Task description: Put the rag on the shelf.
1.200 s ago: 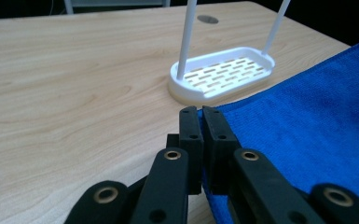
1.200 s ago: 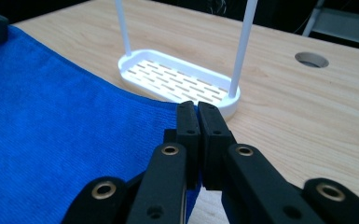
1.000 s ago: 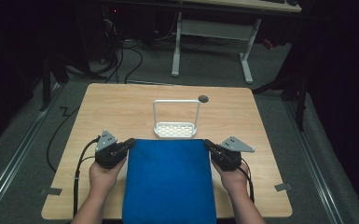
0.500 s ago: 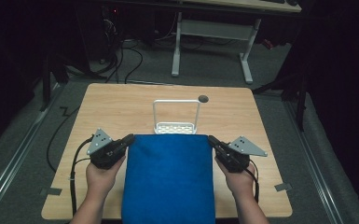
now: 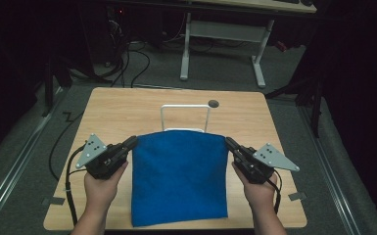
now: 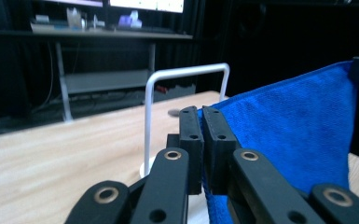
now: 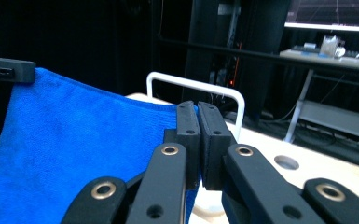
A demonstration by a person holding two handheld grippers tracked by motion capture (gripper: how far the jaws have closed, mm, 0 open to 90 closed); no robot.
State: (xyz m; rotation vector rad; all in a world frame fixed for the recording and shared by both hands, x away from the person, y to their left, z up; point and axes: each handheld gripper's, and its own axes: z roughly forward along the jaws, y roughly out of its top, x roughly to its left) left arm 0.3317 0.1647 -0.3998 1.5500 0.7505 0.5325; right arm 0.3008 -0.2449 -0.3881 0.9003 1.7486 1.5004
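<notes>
I have the blue cloth [image 5: 178, 178] stretched between both grippers in the lower middle of the high view, its top edge lifted and its lower part hanging toward the near edge of the desk [image 5: 122, 110]. My left gripper [image 5: 133, 142] has its fingers clenched on the cloth's upper left corner; my right gripper [image 5: 229, 143] is clenched on the upper right corner. Just behind the top edge, at frame centre, the white wire rack [image 5: 185, 116] stands upright on the desk.
</notes>
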